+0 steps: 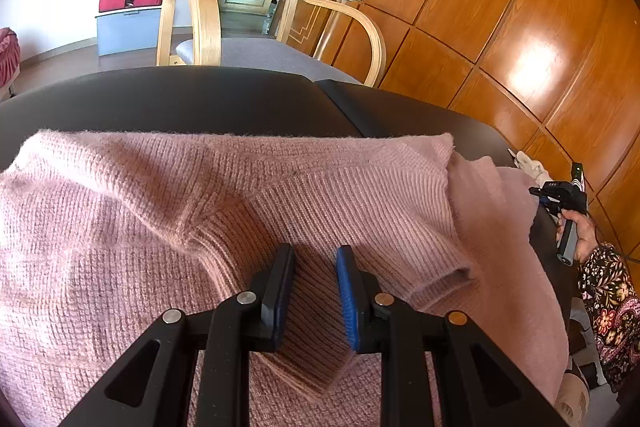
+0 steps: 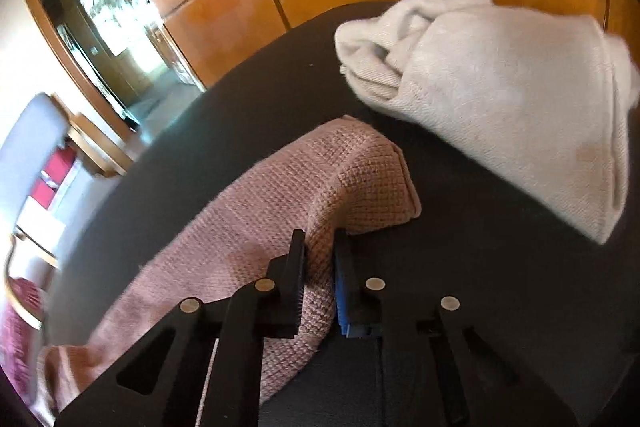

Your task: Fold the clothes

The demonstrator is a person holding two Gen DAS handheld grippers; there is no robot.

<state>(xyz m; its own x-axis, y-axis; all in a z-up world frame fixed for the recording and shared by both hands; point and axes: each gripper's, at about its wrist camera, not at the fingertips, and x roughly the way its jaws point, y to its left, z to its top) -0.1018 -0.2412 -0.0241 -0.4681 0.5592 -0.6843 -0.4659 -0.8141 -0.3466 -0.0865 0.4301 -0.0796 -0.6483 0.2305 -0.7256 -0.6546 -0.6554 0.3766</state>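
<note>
The left gripper (image 1: 316,259) was clamped on a ribbed fold of the fuzzy pink knit sweater (image 1: 120,227), the knit pinched right between its pads. The rest of the sweater was spread out ahead of and to both sides of it, over the black padded table (image 1: 180,99).

The right gripper (image 2: 320,247) had a thick roll of that same pink knit squeezed between its fingers, so it was grasping the sweater's edge. The fabric humped up just ahead of the tips and trailed back to its left. A crumpled cream knit garment (image 2: 500,99) was lying further ahead and to the right, apart from the pink one.
</note>
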